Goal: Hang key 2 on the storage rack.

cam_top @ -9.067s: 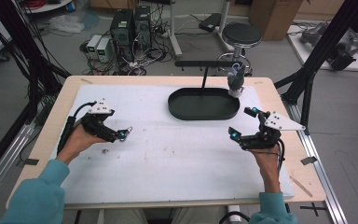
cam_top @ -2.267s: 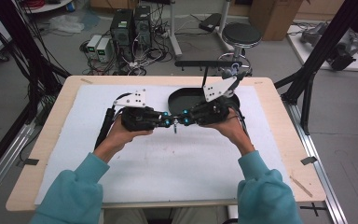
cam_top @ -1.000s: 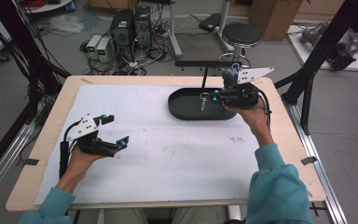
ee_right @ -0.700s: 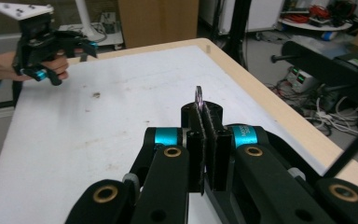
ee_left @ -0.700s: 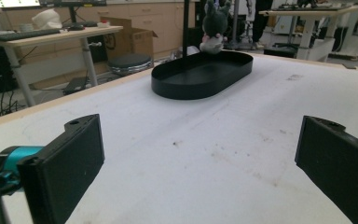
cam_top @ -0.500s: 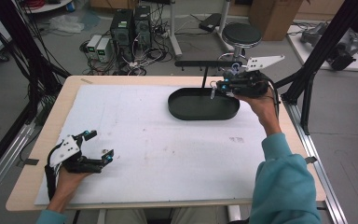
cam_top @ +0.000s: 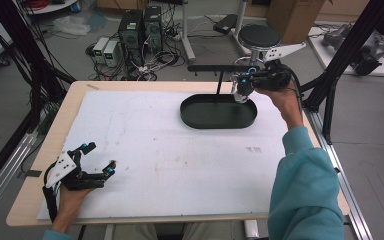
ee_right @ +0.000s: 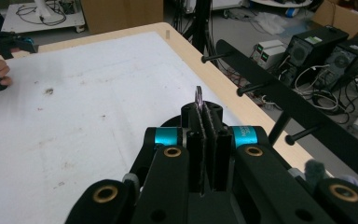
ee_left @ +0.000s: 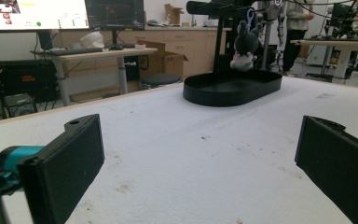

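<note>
A small dark plush toy (cam_top: 241, 91) (ee_left: 242, 44) dangles over the far right end of the black oval tray (cam_top: 190, 118) (ee_left: 228, 98). My right gripper (cam_top: 241, 80) (ee_right: 207, 116) is raised there, shut on the toy's metal ring (ee_right: 198, 97), which pokes up between the closed jaws. Just behind it stands a black rack (cam_top: 215, 67) (ee_right: 279, 105) with several pegs. My left gripper (cam_top: 99, 156) (ee_left: 200, 156) rests low at the table's front left, open, with nothing between its jaws, pointing across the white mat toward the tray.
A white mat (cam_top: 155, 150) covers the wooden table. Computers and cables (cam_top: 140, 35) sit on the floor beyond the far edge, with a round stool (cam_top: 259, 36) behind the rack. Black frame posts stand at both sides.
The right gripper has risen with the toy from over the tray toward the rack. The left hand has drawn back to the front left corner and sunk to the mat.
</note>
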Demonstrator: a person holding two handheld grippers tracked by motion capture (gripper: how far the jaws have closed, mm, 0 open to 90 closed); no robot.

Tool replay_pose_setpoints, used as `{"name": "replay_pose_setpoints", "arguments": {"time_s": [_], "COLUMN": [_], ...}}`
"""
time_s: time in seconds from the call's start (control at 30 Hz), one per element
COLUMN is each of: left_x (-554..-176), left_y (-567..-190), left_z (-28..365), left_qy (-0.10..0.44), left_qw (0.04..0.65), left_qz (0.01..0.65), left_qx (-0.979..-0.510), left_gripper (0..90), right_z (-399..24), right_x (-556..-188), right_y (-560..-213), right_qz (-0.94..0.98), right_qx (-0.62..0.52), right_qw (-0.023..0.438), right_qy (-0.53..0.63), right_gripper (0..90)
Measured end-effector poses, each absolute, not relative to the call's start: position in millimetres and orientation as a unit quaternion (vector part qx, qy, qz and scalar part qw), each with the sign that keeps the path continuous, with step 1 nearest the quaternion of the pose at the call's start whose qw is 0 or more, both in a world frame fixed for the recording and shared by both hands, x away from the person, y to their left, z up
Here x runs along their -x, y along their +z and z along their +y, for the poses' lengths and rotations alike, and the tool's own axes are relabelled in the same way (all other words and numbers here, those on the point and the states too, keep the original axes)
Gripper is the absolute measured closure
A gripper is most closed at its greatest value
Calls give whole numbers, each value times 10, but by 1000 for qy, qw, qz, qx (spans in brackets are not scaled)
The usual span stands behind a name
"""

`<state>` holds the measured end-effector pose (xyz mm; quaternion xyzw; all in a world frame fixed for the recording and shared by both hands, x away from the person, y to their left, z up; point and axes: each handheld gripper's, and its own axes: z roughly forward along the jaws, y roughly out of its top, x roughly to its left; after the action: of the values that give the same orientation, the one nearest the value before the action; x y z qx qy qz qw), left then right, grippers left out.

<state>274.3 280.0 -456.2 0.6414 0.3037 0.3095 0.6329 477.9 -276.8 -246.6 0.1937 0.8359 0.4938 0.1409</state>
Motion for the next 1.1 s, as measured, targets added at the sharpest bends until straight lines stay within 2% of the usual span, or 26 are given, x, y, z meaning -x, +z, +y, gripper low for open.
{"name": "replay_pose_setpoints", "arguments": {"time_s": [0.67, 1.1], "left_x": [-2715, -2728], "left_y": [-4577, -4577], "left_z": [2811, 2827], "left_qy": [319, 313], "left_qw": [640, 642], "left_qz": [306, 313], "left_qx": [-628, -626], "left_gripper": [17, 17], "right_z": [-2670, -2689], "right_x": [-5110, -5274], "right_y": [-2362, -2472], "right_qz": [863, 876], "right_qx": [-217, -236], "right_qw": [148, 145], "right_qy": [431, 395], "right_gripper": [888, 888]}}
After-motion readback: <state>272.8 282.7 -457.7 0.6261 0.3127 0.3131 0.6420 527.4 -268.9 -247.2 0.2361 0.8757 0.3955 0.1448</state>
